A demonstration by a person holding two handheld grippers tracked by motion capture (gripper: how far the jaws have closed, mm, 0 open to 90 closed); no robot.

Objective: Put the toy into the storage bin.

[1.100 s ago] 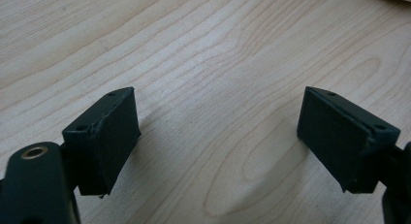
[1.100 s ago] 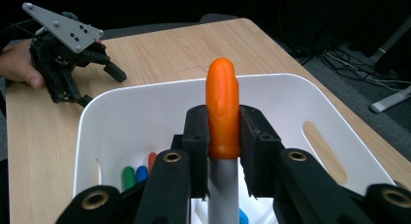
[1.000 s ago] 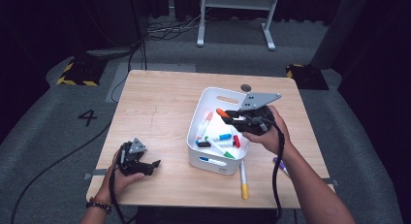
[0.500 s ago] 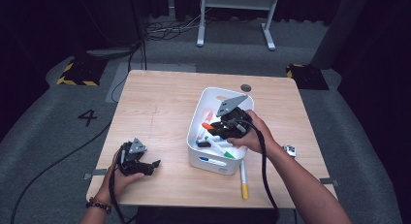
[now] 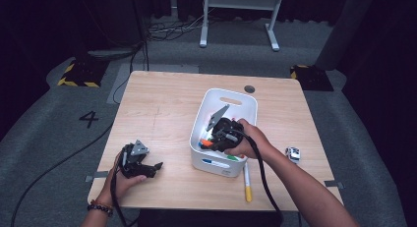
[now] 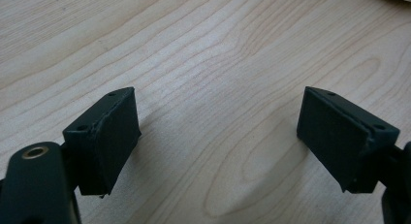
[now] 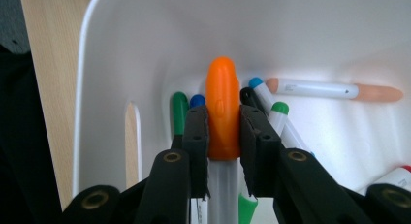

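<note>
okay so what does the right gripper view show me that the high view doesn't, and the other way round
Right gripper view alone: the right gripper has its jaws shut on the orange cap of a marker, with green and blue caps behind it.

High view alone: the left gripper resting on the table, a yellow-tipped marker lying outside the bin, and a small object near the right edge.

Both: the white bin holding markers, with the right gripper inside it.

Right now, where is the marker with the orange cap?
The orange-capped marker is clamped in the right hand-held gripper, inside the white bin, pointing at its end wall, above a green-capped marker and a blue-capped marker.
</note>
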